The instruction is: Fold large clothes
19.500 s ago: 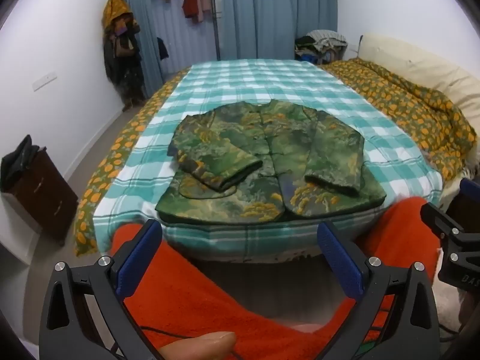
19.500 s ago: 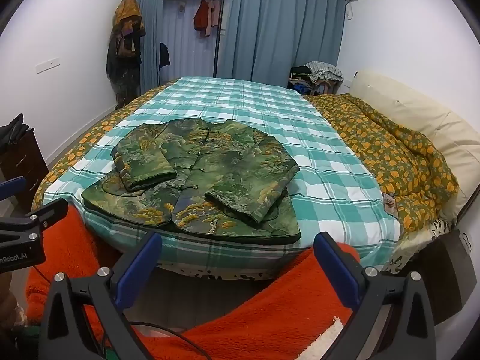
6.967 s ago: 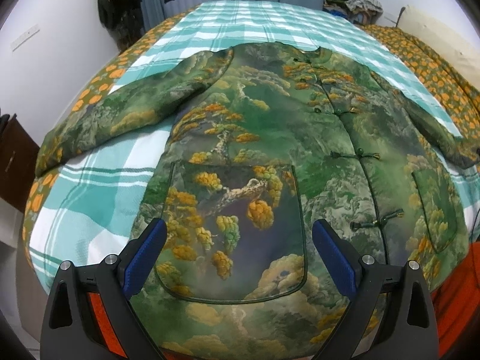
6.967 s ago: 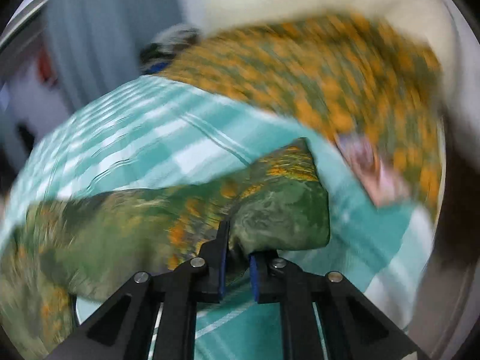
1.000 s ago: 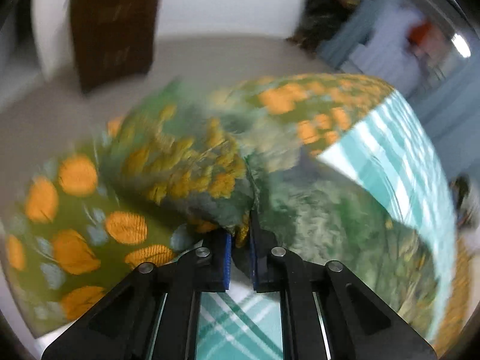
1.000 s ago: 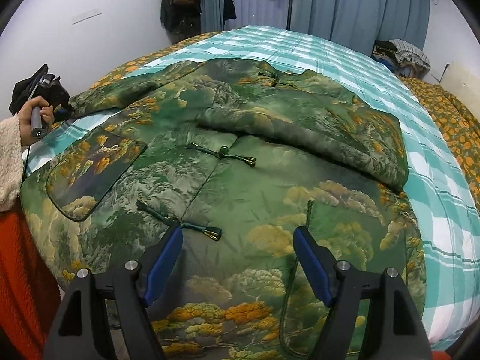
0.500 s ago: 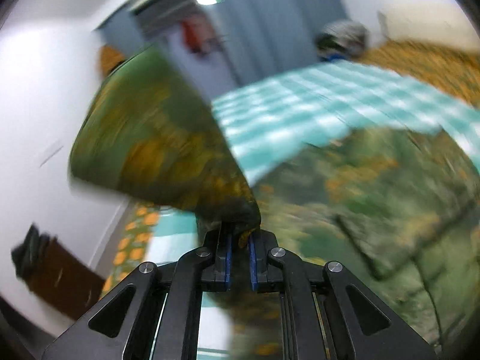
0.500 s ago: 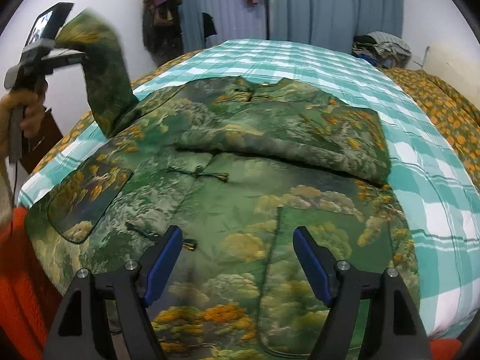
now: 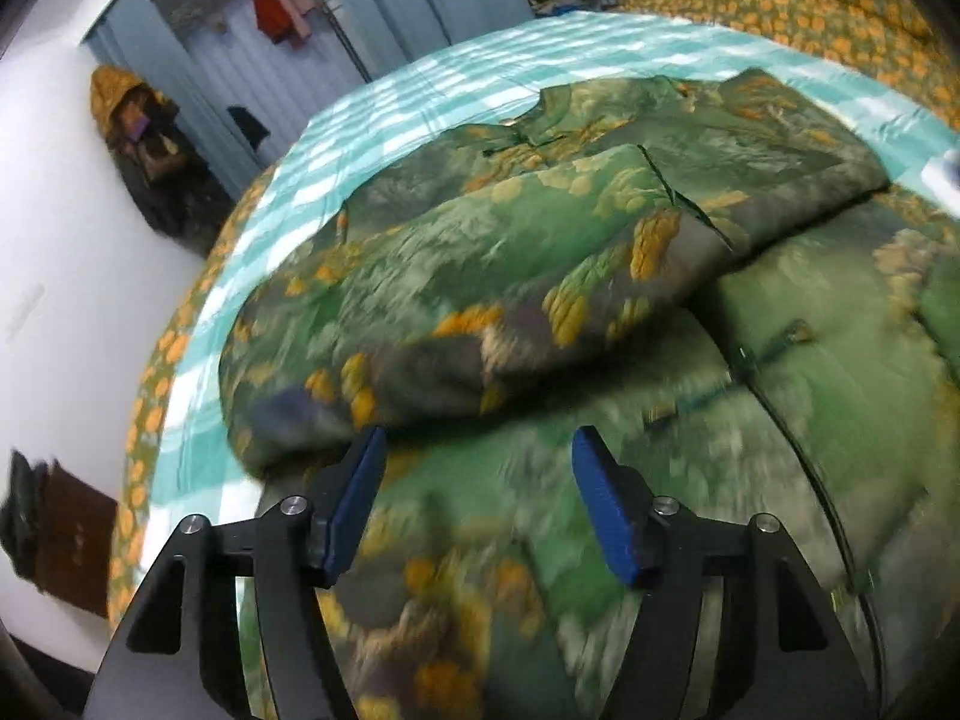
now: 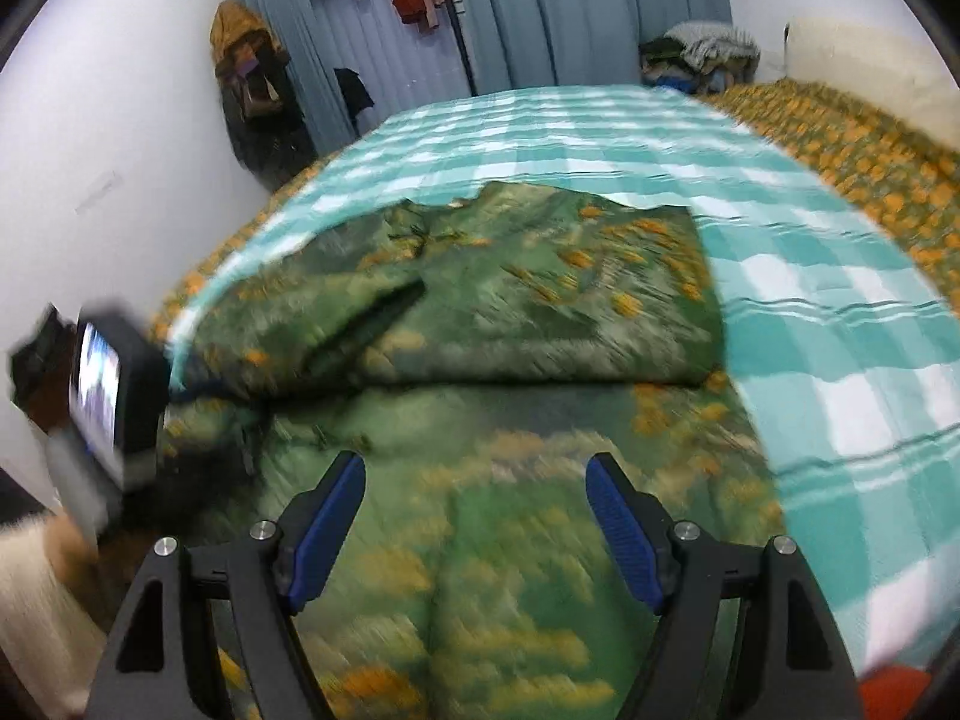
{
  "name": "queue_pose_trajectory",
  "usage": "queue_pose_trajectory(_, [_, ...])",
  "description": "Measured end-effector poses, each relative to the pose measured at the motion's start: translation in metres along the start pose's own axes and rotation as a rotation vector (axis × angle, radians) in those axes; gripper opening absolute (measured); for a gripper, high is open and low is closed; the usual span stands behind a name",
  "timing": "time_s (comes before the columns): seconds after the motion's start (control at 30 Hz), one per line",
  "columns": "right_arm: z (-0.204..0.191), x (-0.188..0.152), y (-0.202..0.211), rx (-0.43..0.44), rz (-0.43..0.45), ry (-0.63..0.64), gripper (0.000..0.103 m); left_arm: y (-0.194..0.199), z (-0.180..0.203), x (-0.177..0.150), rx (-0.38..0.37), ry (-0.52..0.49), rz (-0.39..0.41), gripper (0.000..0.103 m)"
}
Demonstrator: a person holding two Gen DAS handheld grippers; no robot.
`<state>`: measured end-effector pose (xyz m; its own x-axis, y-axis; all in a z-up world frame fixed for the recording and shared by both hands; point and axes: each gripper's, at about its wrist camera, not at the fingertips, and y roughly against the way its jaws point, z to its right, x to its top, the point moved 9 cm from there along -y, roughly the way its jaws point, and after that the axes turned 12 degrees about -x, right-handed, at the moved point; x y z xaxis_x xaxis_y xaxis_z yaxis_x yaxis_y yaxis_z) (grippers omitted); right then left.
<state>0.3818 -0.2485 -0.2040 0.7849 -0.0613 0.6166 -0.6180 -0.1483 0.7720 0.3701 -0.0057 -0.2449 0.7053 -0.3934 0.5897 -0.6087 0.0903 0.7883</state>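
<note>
A padded green jacket (image 9: 780, 420) with orange tree print lies front-up on the bed. Its left sleeve (image 9: 480, 288) lies folded across the chest, and its right sleeve (image 9: 780, 168) lies folded behind it. My left gripper (image 9: 477, 498) is open and empty, just in front of the left sleeve's cuff. In the right wrist view the jacket (image 10: 510, 540) fills the foreground with both folded sleeves (image 10: 540, 312) across it. My right gripper (image 10: 477, 528) is open and empty above the jacket's lower front. The left gripper's body (image 10: 114, 396) shows at the left edge.
The bed has a teal checked sheet (image 10: 840, 300) with an orange-flowered quilt (image 10: 870, 168) on the right. Blue curtains (image 10: 570, 12) and hanging clothes stand at the back. A dark cabinet (image 9: 66, 546) is by the left wall.
My left gripper carried the left sleeve up and over the chest, laid it down and opened. My right gripper stayed open and shifted over the lower front.
</note>
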Motion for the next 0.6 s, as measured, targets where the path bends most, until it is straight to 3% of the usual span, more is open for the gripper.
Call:
queue_pose_trajectory(0.17, [-0.045, 0.034, -0.048, 0.236, -0.151, -0.109, 0.078, 0.017, -0.025, -0.024, -0.043, 0.169, 0.014, 0.071])
queue_pose_trajectory(0.27, [-0.08, 0.031, -0.085, 0.291, -0.279, -0.13, 0.078, 0.022, -0.039, -0.042, -0.057, 0.266, 0.016, 0.071])
queue_pose_trajectory(0.33, [-0.096, 0.024, -0.104, 0.256, -0.325, -0.111, 0.077, 0.021, -0.045, -0.052, -0.059, 0.301, 0.008, 0.071])
queue_pose_trajectory(0.4, [-0.104, 0.017, -0.117, 0.199, -0.353, -0.1, 0.065, 0.017, -0.05, -0.061, -0.057, 0.326, -0.005, 0.071])
queue_pose_trajectory(0.47, [-0.109, 0.02, -0.12, 0.142, -0.35, -0.076, 0.019, 0.016, -0.055, -0.066, -0.061, 0.344, -0.01, 0.071])
queue_pose_trajectory(0.6, [-0.117, 0.06, -0.097, 0.087, -0.182, 0.039, 0.019, 0.017, -0.06, -0.066, -0.093, 0.388, 0.0, 0.071])
